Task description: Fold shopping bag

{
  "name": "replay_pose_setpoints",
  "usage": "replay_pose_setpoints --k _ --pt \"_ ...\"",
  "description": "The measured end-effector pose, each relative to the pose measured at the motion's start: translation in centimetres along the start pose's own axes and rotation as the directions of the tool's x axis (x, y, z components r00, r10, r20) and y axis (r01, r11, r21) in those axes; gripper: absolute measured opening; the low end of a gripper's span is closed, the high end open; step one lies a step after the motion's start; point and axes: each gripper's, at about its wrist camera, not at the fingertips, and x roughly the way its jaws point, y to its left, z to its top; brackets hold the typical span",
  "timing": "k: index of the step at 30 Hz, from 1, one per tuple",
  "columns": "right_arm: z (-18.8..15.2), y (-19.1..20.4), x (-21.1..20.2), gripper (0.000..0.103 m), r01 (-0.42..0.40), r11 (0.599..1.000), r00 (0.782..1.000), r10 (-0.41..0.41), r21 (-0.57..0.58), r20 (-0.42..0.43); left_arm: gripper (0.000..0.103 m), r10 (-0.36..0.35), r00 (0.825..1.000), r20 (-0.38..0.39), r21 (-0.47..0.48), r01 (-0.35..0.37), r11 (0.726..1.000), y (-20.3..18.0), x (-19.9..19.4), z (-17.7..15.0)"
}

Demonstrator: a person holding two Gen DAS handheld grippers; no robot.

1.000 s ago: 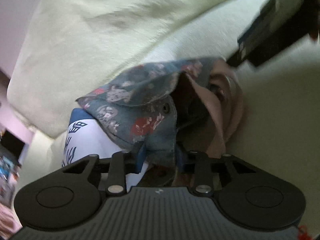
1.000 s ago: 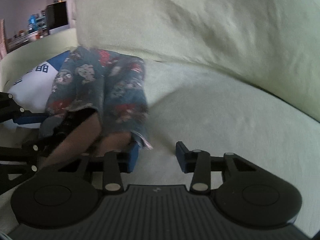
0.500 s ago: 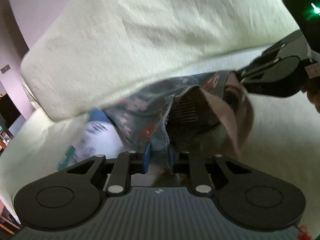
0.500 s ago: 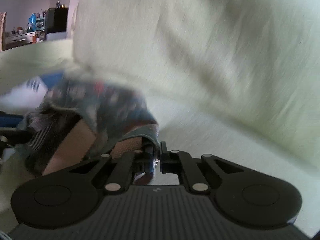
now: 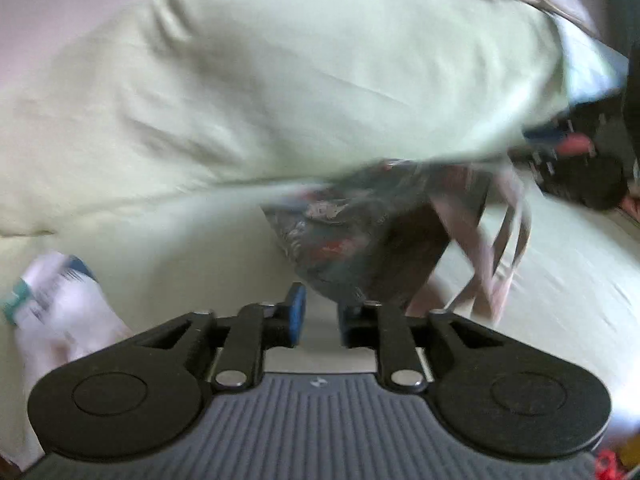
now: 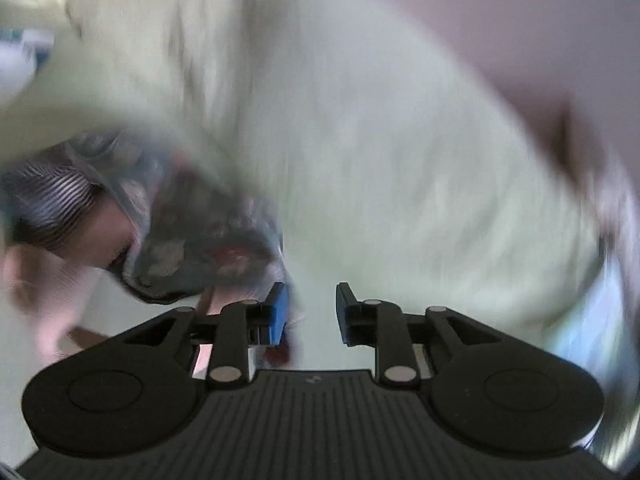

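Hovering beside floral bag (image 5: 340, 236): both hand-held grippers (image 5: 319, 316) (image 6: 310, 312), jaws parted.

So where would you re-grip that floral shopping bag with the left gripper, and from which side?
Probably the hemmed mouth edge of the floral shopping bag, where the patterned cloth meets the dark lining. It hangs nearest the open left gripper, so come from below, straight ahead. The loose pink handles dangle and look harder to pinch. Blur limits certainty.
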Motion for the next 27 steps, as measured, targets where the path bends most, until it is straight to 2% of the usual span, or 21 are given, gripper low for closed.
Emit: replay_pose_setpoints --k 1,3,4,6,8,10,11,13,16,18,19,20,21,22,24,26,27 --pt "-3.1 -0.5 -0.9 0.025 -0.031 0.998 0.997 0.036 0.06 -0.073 0.04 -0.004 1.0 -0.027 0.017 0.005 1.0 -1.0 -0.2 -0.8" --pt "-7.8 -1.4 -2.4 0.028 -0.075 0.972 0.979 0.114 0.222 -0.167 0.04 -0.004 0.997 -0.081 0.052 0.008 0.999 -2.4 -0.3 -1.8" --pt "-9.9 -1.8 -3.2 0.03 -0.095 0.942 0.968 0.162 0.321 -0.191 0.04 0.002 0.995 -0.099 0.066 0.005 0.998 -2.8 -0.2 -1.9" --pt "-12.3 -2.4 -4.4 0.036 -0.112 0.874 0.949 0.235 0.473 -0.209 0.052 0.023 0.994 -0.108 0.112 -0.011 0.994 -3.7 0.1 -1.5" --pt "-13.3 -2.6 -5.2 0.044 -0.107 0.834 0.946 0.253 0.541 -0.203 0.069 0.075 0.995 -0.071 0.181 -0.061 0.982 -5.0 0.4 -1.0" --pt "-13.2 -2.6 -5.9 0.051 -0.107 0.823 0.953 0.244 0.558 -0.178 0.072 0.115 0.993 -0.033 0.248 -0.104 0.963 -6.1 1.2 -0.9" --pt "-13.2 -2.7 -6.3 0.059 -0.105 0.821 0.958 0.235 0.561 -0.164 0.072 0.128 0.991 -0.033 0.281 -0.114 0.953 -6.5 2.2 -0.8" --pt "-12.5 -3.0 -7.3 0.066 -0.103 0.823 0.968 0.211 0.559 -0.133 0.072 0.155 0.987 -0.051 0.34 -0.128 0.931 -6.7 4.4 -1.0" --pt "-11.1 -2.9 -8.3 0.068 -0.107 0.821 0.976 0.194 0.561 -0.099 0.072 0.207 0.974 -0.091 0.392 -0.156 0.906 -6.5 7.5 -1.7" --pt "-10.9 -2.9 -9.0 0.07 -0.109 0.813 0.977 0.194 0.573 -0.09 0.068 0.215 0.968 -0.131 0.415 -0.143 0.898 -6.1 9.2 -2.6" --pt "-10.8 -3.0 -9.3 0.07 -0.108 0.806 0.977 0.194 0.581 -0.089 0.058 0.196 0.968 -0.155 0.423 -0.115 0.899 -5.8 9.6 -3.1" --pt "-10.8 -3.0 -9.6 0.07 -0.106 0.8 0.977 0.195 0.59 -0.089 0.033 0.161 0.972 -0.171 0.418 -0.077 0.905 -5.8 9.7 -3.3" --pt "-10.8 -3.0 -9.8 0.07 -0.104 0.794 0.976 0.197 0.599 -0.09 0.023 0.12 0.976 -0.182 0.404 -0.037 0.914 -5.8 9.7 -3.4" --pt "-10.9 -2.9 -9.9 0.07 -0.105 0.79 0.976 0.198 0.603 -0.09 0.021 0.112 0.976 -0.185 0.414 -0.025 0.91 -6.2 9.7 -3.4" --pt "-11.0 -2.9 -10.2 0.069 -0.097 0.789 0.979 0.186 0.607 -0.086 0.016 0.124 0.978 -0.17 0.48 -0.028 0.877 -7.4 9.6 -3.5" --pt "-11.1 -3.1 -10.6 0.069 -0.086 0.788 0.982 0.172 0.61 -0.083 0.013 0.081 0.98 -0.183 0.468 0.014 0.884 -8.5 9.3 -3.2" --pt "-11.2 -3.3 -10.7 0.069 -0.085 0.787 0.982 0.169 0.611 -0.081 0.001 0.007 0.977 -0.212 0.435 0.088 0.896 -9.2 8.9 -2.9"
